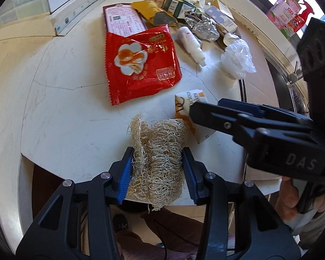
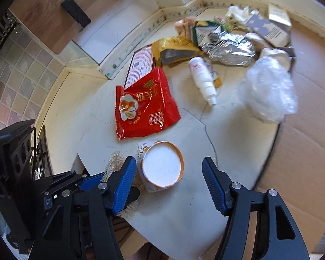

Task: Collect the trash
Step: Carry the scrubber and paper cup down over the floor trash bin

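Pinching a tan loofah scrubber (image 1: 157, 162) between its 2 blue pads, the left gripper (image 1: 158, 169) holds it at the white counter (image 1: 75, 119) edge. Just beside it, the right gripper (image 2: 169, 182) stands spread around a tipped paper cup (image 2: 161, 166), not pressing it.

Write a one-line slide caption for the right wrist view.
Right gripper open around a tipped paper cup near the counter edge, red wrapper beyond.
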Demonstrator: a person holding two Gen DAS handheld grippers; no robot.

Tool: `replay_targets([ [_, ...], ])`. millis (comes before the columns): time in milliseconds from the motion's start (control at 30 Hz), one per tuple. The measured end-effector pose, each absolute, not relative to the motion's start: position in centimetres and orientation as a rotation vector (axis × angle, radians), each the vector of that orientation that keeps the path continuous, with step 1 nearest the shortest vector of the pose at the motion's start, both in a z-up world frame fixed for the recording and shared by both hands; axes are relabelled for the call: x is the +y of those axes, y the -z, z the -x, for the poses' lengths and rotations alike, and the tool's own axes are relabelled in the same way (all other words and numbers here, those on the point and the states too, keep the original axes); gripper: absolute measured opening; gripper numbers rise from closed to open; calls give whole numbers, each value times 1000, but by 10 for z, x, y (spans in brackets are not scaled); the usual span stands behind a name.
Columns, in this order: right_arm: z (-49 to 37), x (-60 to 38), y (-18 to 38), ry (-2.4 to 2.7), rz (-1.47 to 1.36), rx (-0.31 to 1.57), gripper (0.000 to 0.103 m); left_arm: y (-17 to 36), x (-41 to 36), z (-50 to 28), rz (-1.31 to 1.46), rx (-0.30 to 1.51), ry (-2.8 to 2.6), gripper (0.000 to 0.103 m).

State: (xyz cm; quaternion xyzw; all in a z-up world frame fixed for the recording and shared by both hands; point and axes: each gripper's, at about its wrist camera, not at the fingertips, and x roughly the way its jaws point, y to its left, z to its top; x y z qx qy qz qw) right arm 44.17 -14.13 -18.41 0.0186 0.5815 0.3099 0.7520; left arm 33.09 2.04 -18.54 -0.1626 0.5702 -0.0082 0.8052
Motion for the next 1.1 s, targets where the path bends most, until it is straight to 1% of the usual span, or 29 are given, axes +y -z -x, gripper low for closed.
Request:
replay_targets([
  [233, -452, -117, 199, -739, 11, 1319, 52, 183, 28, -321, 384, 1205, -29, 40],
  [433, -457, -105, 199, -729, 119, 1304, 51, 173, 41, -302, 423, 1177, -86, 40],
  [600, -446, -103, 187, -717, 129, 1290, 51, 158, 53, -278, 434, 1152, -125, 40],
  [767, -418, -107, 166, -703, 140, 1254, 51, 133, 61, -254, 381, 1115, -127, 40],
  [1100, -332, -123, 131, -585, 83, 1182, 51, 96, 67, -200, 237, 1070, 6, 40],
])
